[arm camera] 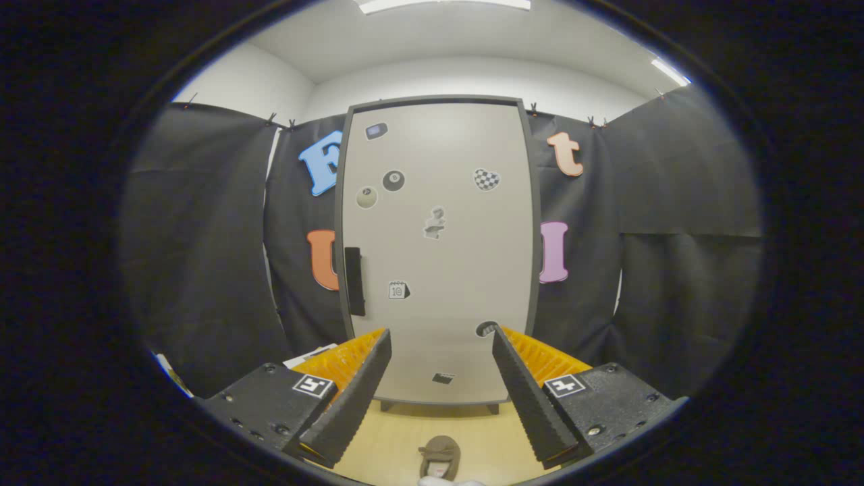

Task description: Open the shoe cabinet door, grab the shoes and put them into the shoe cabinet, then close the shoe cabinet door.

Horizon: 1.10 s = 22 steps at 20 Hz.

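Gripper (441,334) hangs released, both fingers spread wide with nothing between them, ridged sawtooth pads (354,398) facing inward, blocky textured housings behind with small square marker tags on top. Shoe cabinet (437,250) stands straight ahead beyond the fingertips, upright on the floor against the booth's cloth wall, door shut. Door is a flat, smooth, pale beige panel with rounded top corners in a thin dark grey frame; short dark feet show under its bottom edge. Handle (354,281) is a dark, narrow vertical bar set on the door's left edge, about mid height, ahead of and above the left fingertip. Stickers (393,180) dot the door face: a round dark ball one and a pale round one near the upper left, a checkered heart shape upper right, a small calendar-like square by the handle, a few more lower down, one partly hidden by the right fingertip. Floor (391,439) is smooth light wood-look, running from the cabinet's foot toward the fingers. Shoe (440,456) lies on the floor between the fingers, low and close, well in front of the cabinet's bottom edge; brown, soft rounded slipper-like shape, opening toward the camera, detail too small to tell. Something white sits just below it, unclear.
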### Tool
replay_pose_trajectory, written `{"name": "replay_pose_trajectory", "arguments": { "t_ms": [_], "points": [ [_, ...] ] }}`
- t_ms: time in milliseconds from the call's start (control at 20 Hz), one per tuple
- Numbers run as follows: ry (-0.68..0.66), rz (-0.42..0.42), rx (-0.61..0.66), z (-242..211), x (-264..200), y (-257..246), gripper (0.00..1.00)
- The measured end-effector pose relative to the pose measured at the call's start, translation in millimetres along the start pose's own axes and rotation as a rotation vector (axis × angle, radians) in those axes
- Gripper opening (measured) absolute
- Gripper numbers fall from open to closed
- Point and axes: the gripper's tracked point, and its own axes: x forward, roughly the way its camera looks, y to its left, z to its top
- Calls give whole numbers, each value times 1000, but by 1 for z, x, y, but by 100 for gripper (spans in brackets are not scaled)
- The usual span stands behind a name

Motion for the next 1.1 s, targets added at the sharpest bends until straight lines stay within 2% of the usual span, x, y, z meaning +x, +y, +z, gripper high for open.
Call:
{"name": "replay_pose_trajectory", "arguments": {
  "t_ms": [400,700,800,900,1100],
  "points": [
    [21,135,-14,-3,123,108,98],
    [51,92,-10,-8,207,128,95],
    [63,78,6,-9,223,124,90],
    [101,77,41,-15,232,124,81],
    [101,72,74,-10,236,126,52]
  ]
}}
